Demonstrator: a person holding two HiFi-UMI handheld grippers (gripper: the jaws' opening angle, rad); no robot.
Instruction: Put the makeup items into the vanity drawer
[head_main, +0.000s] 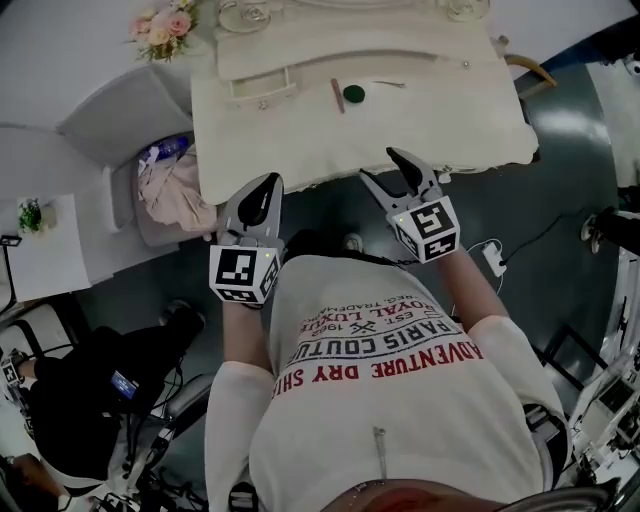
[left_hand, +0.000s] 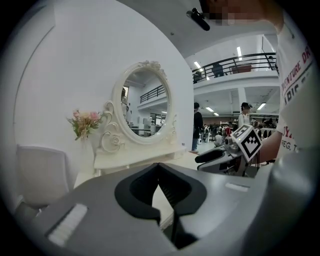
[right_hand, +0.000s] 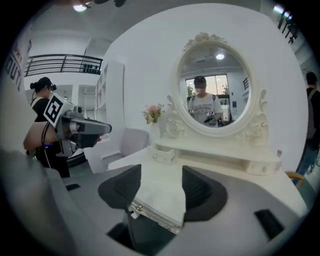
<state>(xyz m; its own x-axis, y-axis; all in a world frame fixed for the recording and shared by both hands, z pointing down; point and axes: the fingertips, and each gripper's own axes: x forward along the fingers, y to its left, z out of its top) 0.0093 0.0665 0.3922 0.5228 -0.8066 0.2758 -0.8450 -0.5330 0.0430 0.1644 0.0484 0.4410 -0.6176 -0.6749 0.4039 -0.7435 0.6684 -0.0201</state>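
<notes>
The cream vanity table (head_main: 440, 120) stands in front of me. On its top lie a reddish stick (head_main: 337, 95), a round dark-green item (head_main: 353, 94) and a thin pin-like item (head_main: 390, 84). A small upper drawer (head_main: 262, 88) (right_hand: 162, 153) stands pulled out a little. My left gripper (head_main: 268, 183) (left_hand: 159, 167) hovers at the table's front edge, shut on nothing. To its right, my right gripper (head_main: 383, 165) (right_hand: 161, 175) is open and empty, over the front edge, with the tabletop showing between its jaws. Both are well short of the items.
An oval mirror (right_hand: 215, 90) rises at the back of the vanity, with pink flowers (head_main: 163, 22) at its left. A grey chair (head_main: 120, 120) holding pink cloth (head_main: 175, 190) stands left of the table. A white side table (head_main: 40, 260) is further left. Cables and a charger (head_main: 493, 258) lie on the floor.
</notes>
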